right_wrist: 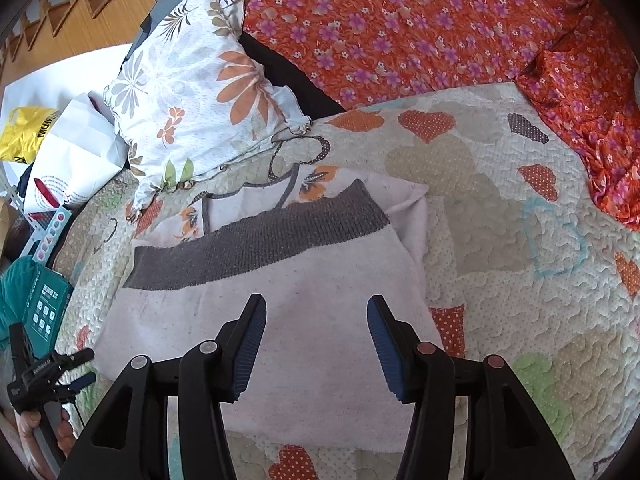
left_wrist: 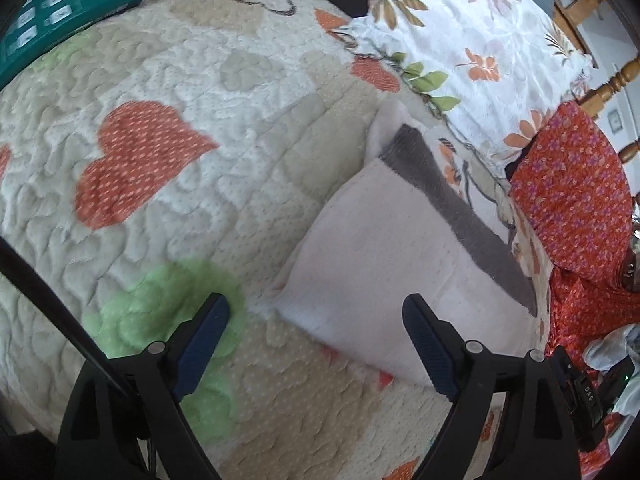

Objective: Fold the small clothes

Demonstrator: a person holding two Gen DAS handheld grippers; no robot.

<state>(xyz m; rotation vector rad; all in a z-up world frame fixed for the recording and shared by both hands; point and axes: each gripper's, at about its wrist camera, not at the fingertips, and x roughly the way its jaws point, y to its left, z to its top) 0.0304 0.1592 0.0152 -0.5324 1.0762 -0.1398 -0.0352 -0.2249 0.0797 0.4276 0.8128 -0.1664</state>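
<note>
A folded pale pink garment (right_wrist: 320,320) with a gray knit band (right_wrist: 256,240) lies flat on a heart-patterned quilt (right_wrist: 520,280) on the bed. The right gripper (right_wrist: 316,312) hangs over its middle, fingers spread and holding nothing. The left gripper (left_wrist: 316,312) is over the garment's near corner, fingers spread wide and empty, one above a green heart, the other above the pink cloth. A flowered pillow (right_wrist: 192,92) and an orange floral cloth (right_wrist: 420,24) lie beyond the garment. A teal box (left_wrist: 68,4) sits at the quilt's edge.
</note>
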